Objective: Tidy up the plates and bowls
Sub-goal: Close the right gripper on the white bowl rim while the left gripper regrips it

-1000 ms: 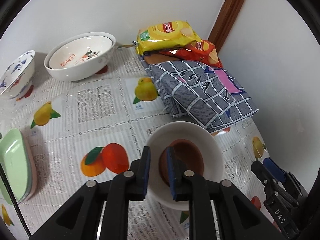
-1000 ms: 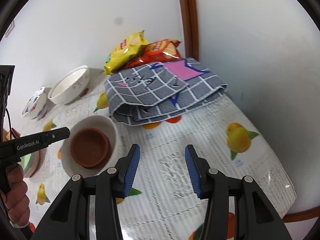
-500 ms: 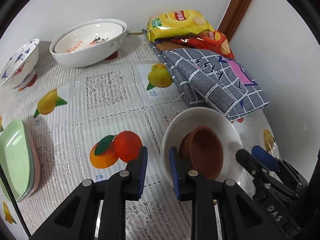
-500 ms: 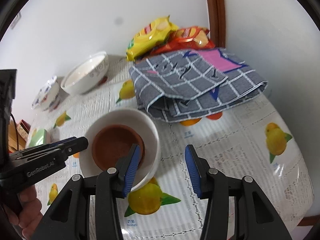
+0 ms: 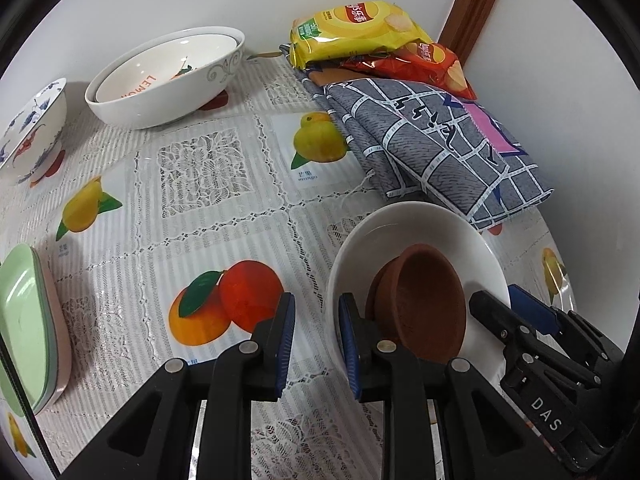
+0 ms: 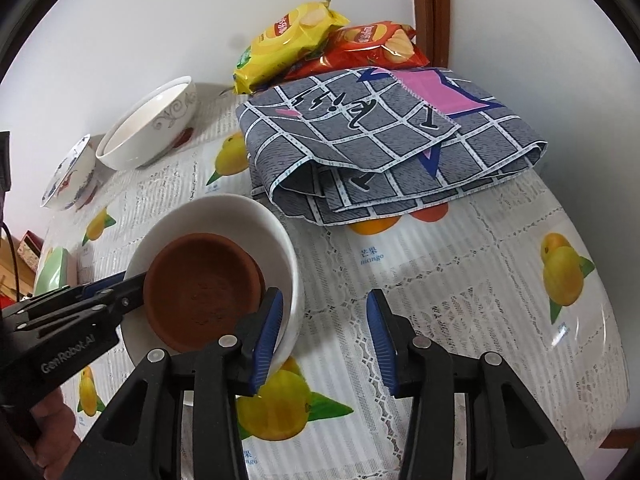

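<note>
Grey checked cloth (image 6: 384,148) crowds the white bowl (image 6: 280,236); both claws straddle its rim, right closing.

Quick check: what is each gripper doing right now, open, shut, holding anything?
Left gripper: open, narrow gap, nothing held, beside the white bowl.
Right gripper: open, jaws closing, the white bowl's rim between them, not yet clamped.

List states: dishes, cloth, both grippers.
white bowl, holds the brown bowl
brown bowl, tilted inside it
left gripper, narrow, astride the white bowl's rim, gap at one pad
right gripper, jaws closing, rim between pads, not yet pressed
big bowls, nested, upright
plates, stacked
cloth, folded
</note>
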